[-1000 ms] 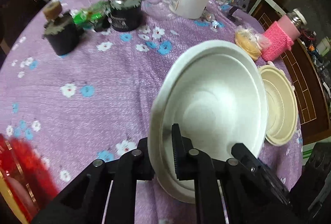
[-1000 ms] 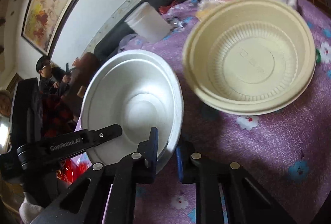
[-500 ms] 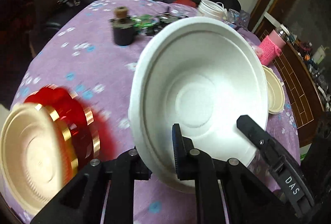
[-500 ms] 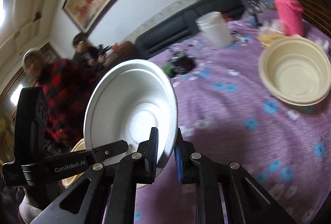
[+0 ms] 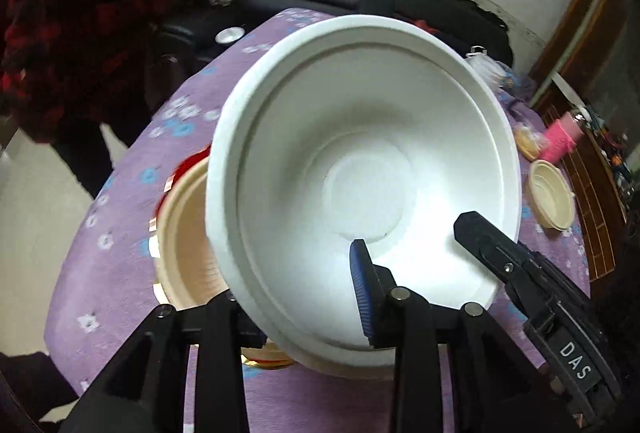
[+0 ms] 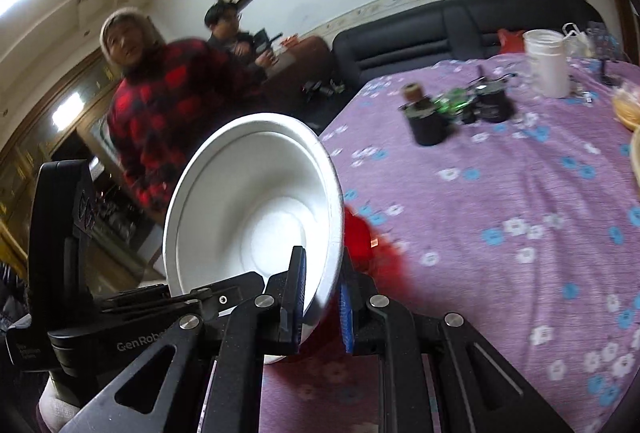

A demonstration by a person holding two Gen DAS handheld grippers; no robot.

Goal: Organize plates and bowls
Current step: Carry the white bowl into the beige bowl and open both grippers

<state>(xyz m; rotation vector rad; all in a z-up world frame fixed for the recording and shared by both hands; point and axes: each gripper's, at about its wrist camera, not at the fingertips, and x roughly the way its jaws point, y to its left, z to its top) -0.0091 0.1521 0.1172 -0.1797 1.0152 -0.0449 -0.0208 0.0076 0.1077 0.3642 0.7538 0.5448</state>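
Observation:
A white foam bowl (image 5: 360,153) hangs tilted above the purple flowered table (image 5: 132,201), held by its rim. My right gripper (image 6: 322,301) is shut on the bowl's rim (image 6: 336,233); in the left wrist view it reaches in from the right (image 5: 480,233). My left gripper (image 5: 300,309) straddles the near rim and its jaws are opening; the blue pad sits inside the bowl and the other finger is hidden behind the wall. Under the white bowl, a cream bowl (image 5: 180,233) rests on a red gold-trimmed plate (image 5: 188,165). Another cream bowl (image 5: 552,193) lies far right.
A person in a red-and-black checked jacket (image 6: 160,105) stands at the table's far left edge, and another sits behind. Two black jars (image 6: 428,121), a white tub (image 6: 546,61) and a pink-sleeved bottle (image 5: 560,137) stand further back. A black sofa (image 6: 460,29) lies beyond.
Both grippers have carried the white bowl leftward and upward, away from the far cream bowl, to above the cream bowl on the red plate. The left jaws have widened.

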